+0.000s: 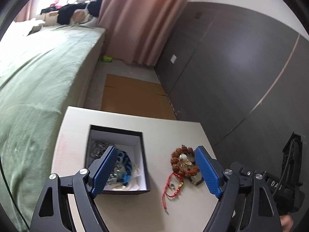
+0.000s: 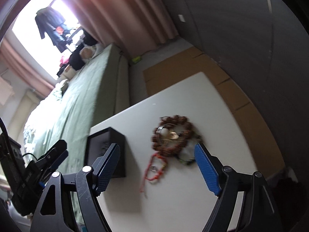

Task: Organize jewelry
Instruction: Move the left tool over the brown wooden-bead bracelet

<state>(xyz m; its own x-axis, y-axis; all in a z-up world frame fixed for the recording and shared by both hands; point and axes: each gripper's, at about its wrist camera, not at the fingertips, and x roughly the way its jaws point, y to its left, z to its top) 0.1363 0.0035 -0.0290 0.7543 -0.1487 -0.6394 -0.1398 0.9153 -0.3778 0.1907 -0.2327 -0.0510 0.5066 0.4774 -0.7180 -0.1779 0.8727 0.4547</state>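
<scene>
Both grippers have their jaws spread wide and hold nothing. The left gripper [image 1: 156, 171] hangs over the near part of the white table [image 1: 123, 119]. Its left finger is in front of the open box [image 1: 143, 158], and its right finger is just beside the brown bead bracelet [image 1: 183, 159]. The right gripper [image 2: 157, 171] is also above the table, with the red cord bracelet [image 2: 154, 169] lying between its fingers, lower down on the surface.

The jewelry is in two places. Some pieces are inside the box — a blue chain [image 1: 124, 161] and a dark grey one [image 1: 98, 149] on white lining. The rest lies on the table to the right of the box: the brown bead bracelet with small pale and gold pieces in its middle, and the red cord bracelet touching its near edge.

Behind the table there is flat cardboard [image 1: 133, 96] on the floor, a bed [image 1: 38, 73] with green cover at the left, a pink curtain [image 1: 143, 19] and a grey wall [image 1: 231, 67].
</scene>
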